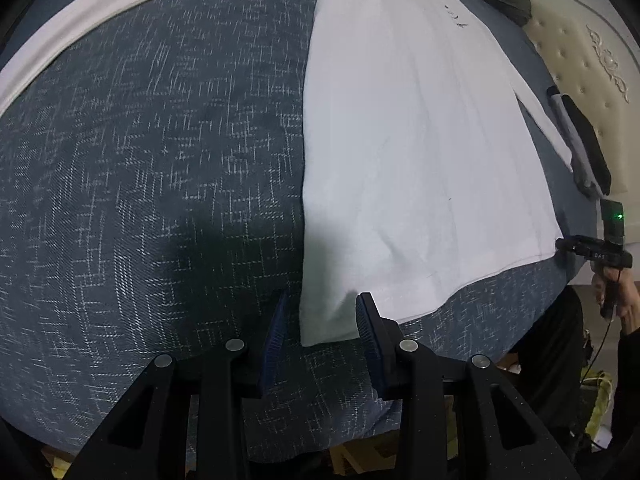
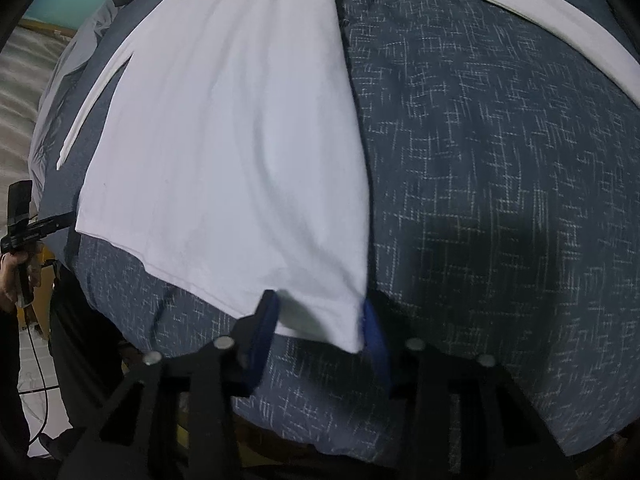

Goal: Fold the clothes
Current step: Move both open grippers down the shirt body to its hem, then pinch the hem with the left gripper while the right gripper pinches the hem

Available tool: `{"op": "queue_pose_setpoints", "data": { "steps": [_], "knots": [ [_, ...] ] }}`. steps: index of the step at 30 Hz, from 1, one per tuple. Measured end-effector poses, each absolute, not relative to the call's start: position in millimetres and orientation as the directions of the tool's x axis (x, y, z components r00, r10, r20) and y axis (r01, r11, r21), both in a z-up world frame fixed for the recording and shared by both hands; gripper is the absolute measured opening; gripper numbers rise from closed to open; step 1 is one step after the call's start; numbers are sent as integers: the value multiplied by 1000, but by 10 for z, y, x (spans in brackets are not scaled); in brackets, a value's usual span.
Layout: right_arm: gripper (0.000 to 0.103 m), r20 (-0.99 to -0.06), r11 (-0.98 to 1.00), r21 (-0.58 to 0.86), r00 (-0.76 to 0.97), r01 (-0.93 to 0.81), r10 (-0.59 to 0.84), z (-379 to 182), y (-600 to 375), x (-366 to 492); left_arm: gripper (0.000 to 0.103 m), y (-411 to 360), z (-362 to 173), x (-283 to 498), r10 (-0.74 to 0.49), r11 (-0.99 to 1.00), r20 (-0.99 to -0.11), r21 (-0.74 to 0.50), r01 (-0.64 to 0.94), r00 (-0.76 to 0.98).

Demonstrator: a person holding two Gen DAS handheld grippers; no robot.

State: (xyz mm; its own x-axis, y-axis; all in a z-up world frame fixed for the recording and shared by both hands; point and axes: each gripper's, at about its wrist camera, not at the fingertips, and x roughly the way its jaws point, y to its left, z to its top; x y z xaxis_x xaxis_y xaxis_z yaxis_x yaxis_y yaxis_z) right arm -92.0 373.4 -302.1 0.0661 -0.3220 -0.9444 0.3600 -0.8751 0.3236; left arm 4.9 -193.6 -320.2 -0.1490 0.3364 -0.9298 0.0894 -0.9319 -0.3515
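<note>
Both the left gripper (image 1: 322, 320) and right gripper (image 2: 320, 320) have jaws spread, each straddling a hem corner of the white shirt (image 1: 420, 140).

Left gripper (image 1: 322, 312) low and level, jaws spread wide, blue pads (image 1: 276, 336) apart, nothing pinched between them. Right gripper (image 2: 320, 320) in the same pose, jaws parted, pointing forward. Across in the left view, the person's right hand (image 1: 616, 296) wraps the handle; in the right view, the left hand (image 2: 16, 276) grips likewise.
</note>
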Motion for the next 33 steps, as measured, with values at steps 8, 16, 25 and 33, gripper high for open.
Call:
{"op": "queue_pose_setpoints", "data": {
  "steps": [8,16,25,33],
  "knots": [
    [6,-944,-869,318,40,378,-328,-3001,3823,-815,5,-1871,-3219,82,310,-945,-937,-322,56,-160],
    [5,-934,-850,322,-10,418,-358,-2784,3917,-740,3,-1820,-3054,129,312,-947,-930,-321,17,-194],
    [4,-921,-842,305,-87,445,-380,-2328,4014,-897,3,-1710,-2553,275,294,-956,-928,-286,-66,-228],
    [4,-933,-846,280,-79,454,-351,-2352,4161,-748,3,-1236,-2532,423,308,-945,-931,-276,-176,-195]
  ]
}}
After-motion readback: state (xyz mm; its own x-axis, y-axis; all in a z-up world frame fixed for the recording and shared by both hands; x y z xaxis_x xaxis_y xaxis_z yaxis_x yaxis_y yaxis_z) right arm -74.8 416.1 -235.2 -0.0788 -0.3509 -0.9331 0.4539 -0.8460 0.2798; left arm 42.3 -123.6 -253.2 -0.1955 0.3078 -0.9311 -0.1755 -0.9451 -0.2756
